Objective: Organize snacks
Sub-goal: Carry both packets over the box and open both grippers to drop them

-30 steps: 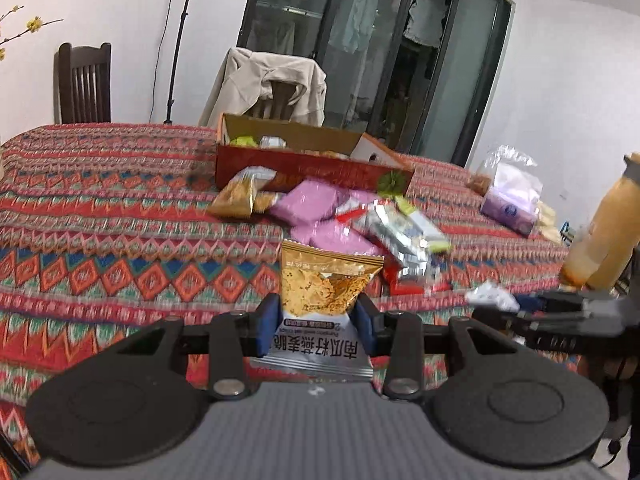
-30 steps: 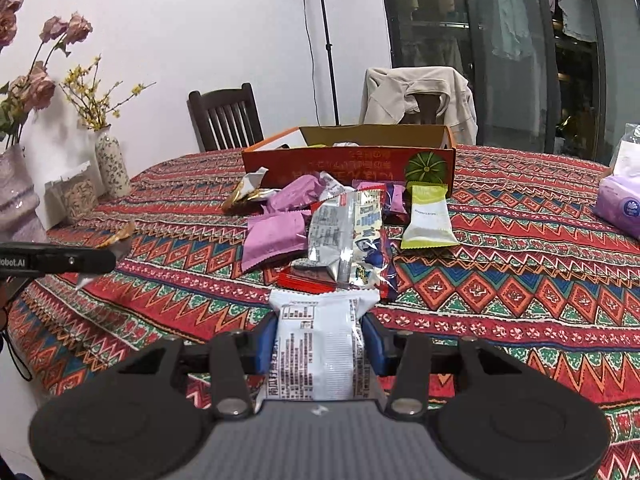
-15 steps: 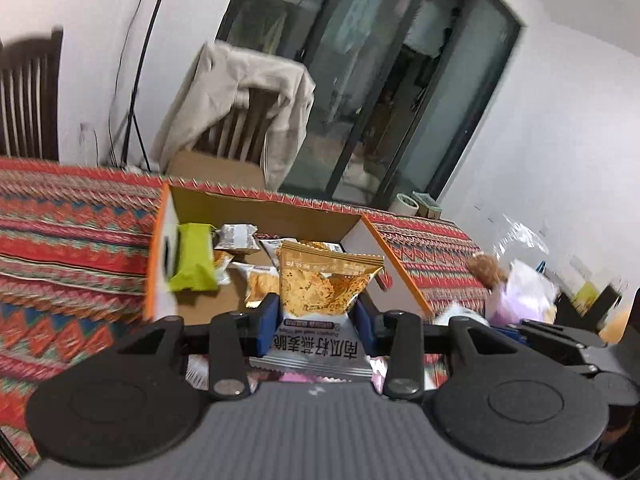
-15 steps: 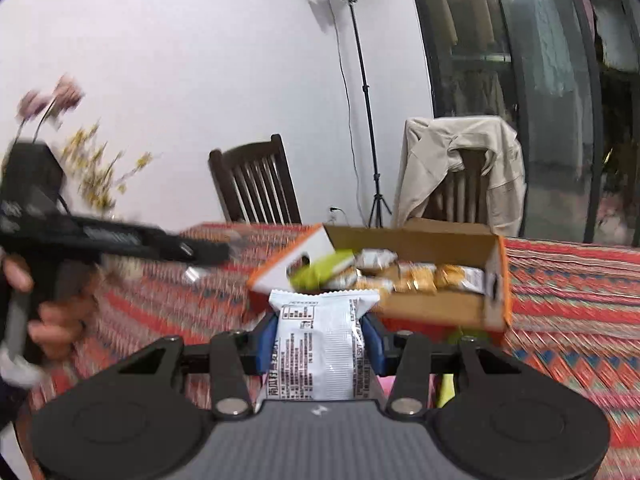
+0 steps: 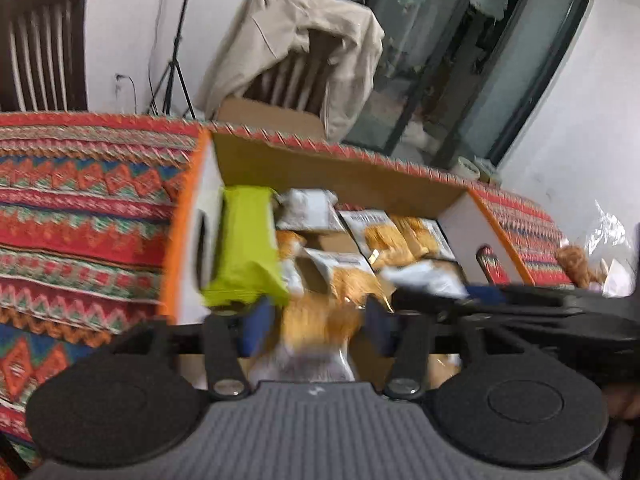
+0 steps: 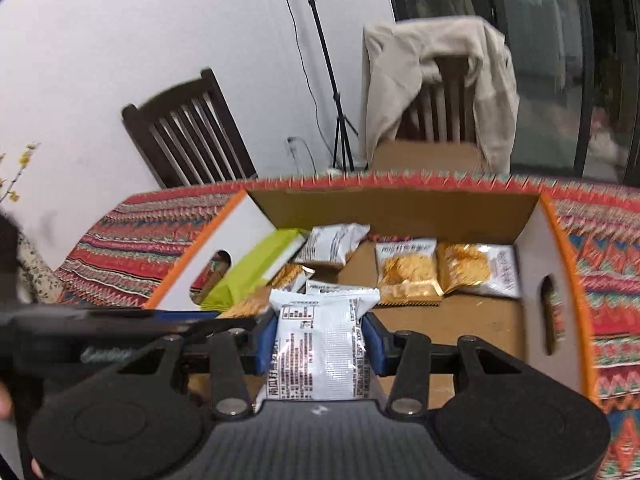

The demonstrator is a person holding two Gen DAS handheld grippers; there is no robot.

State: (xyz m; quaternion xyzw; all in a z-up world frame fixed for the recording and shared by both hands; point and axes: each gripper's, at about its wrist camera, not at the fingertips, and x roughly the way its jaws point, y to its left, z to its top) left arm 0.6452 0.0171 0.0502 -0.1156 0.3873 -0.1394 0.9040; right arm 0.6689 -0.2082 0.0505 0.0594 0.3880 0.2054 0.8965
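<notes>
I have both grippers over the open cardboard box [image 6: 400, 208] at the far side of the patterned table [image 5: 80, 216], because that is where the snacks are being collected. My left gripper [image 5: 316, 318] is opening its jaws: the orange cracker packet [image 5: 316, 332] sits blurred between the pads with gaps on both sides, so I judge it is dropping into the box's near edge. My right gripper [image 6: 320, 340] holds its jaws narrow on the white packet [image 6: 320, 344], label side up, kept pinched until it is above bare cardboard on the right. A green packet [image 6: 256, 268] leans against the left wall; more cracker packets [image 6: 408, 272] lie along the far wall.
</notes>
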